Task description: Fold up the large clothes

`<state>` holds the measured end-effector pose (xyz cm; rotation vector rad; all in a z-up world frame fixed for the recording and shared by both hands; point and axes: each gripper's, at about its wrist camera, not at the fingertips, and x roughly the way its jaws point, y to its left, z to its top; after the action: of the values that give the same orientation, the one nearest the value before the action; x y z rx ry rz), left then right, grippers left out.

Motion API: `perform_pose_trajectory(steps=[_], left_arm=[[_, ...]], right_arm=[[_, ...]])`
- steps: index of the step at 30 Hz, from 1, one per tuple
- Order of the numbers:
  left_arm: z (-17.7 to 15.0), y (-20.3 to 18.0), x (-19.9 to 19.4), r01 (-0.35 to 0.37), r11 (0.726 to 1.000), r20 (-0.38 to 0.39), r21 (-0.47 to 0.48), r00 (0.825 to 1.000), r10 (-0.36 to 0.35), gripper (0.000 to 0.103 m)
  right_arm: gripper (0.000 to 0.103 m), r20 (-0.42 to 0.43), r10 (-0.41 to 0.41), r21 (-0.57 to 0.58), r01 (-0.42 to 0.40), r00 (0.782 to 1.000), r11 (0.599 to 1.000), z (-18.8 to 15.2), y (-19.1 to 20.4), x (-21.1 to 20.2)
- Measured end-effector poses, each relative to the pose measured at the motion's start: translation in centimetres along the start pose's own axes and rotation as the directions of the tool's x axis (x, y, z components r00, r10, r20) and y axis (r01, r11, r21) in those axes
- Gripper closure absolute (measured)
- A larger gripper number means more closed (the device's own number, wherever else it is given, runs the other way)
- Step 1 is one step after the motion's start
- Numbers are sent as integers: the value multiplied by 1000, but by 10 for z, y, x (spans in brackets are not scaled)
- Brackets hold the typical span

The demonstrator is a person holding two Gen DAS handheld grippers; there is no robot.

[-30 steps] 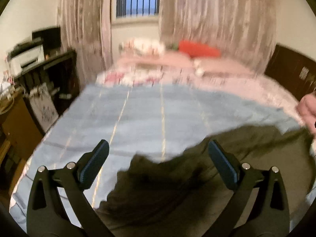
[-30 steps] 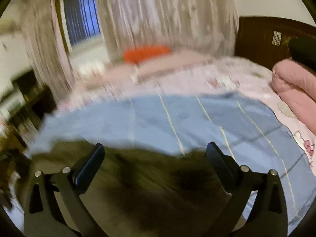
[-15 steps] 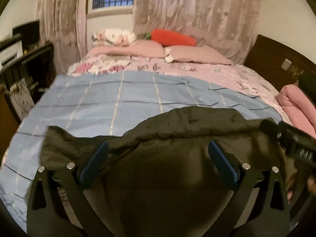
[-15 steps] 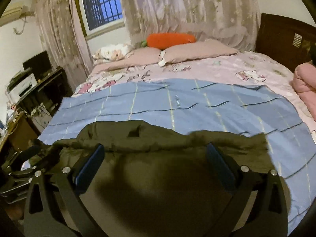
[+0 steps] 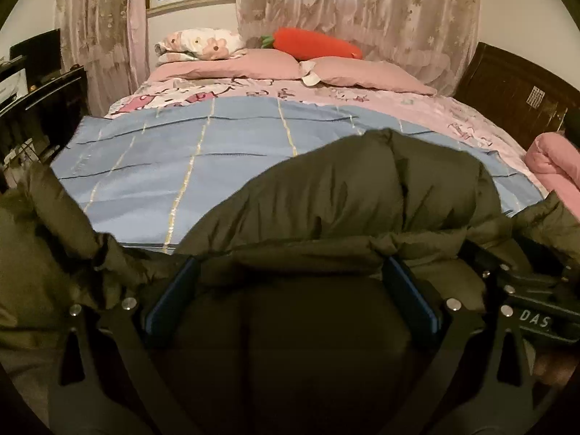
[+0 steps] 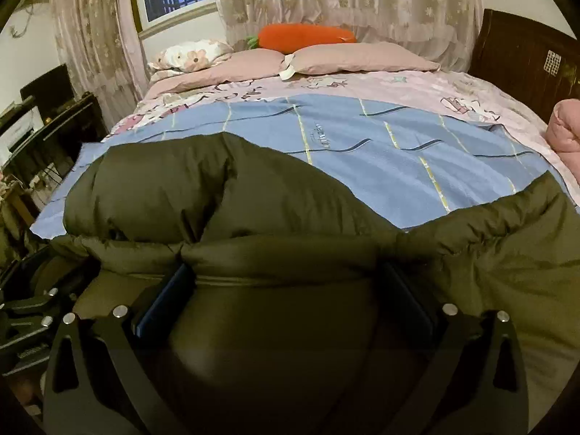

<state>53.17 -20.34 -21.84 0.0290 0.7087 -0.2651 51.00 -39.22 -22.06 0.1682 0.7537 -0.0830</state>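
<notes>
Jaws of both grippers stand wide, with padded cloth bulging between the blue pads and nothing pinched. Left gripper and right gripper sit side by side at the near edge of the puffy olive-green quilted jacket, which lies heaped on the light-blue checked sheet at the foot of the bed. Step in hand, by judgement: laying out before fold 1. Next move calls for closing on an edge or hem and drawing it flat.
</notes>
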Motion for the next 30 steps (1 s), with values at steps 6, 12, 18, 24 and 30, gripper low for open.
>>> perform_pose_trajectory(steps=[6, 12, 18, 24, 30], left_arm=[[-12, -2, 16, -19, 1000, 13, 5, 1000, 19, 2], [-21, 2, 25, -12, 1000, 14, -11, 1000, 12, 2], [-14, 1, 25, -16, 1000, -32, 12, 999, 16, 2], [18, 18, -43, -43, 984, -20, 172, 999, 47, 2], [8, 110, -36, -123, 992, -103, 1, 987, 122, 2]], right_arm=[[1, 38, -10, -4, 10, 999, 1000, -9, -1, 14], [1, 44, -31, -7, 31, 999, 999, -17, 0, 23], [1, 3, -37, -14, 37, 999, 999, -12, 1, 25], [1, 97, -15, -81, 23, 995, 996, 13, -17, -43], [1, 98, -136, -33, 140, 986, 990, 9, -94, -57]])
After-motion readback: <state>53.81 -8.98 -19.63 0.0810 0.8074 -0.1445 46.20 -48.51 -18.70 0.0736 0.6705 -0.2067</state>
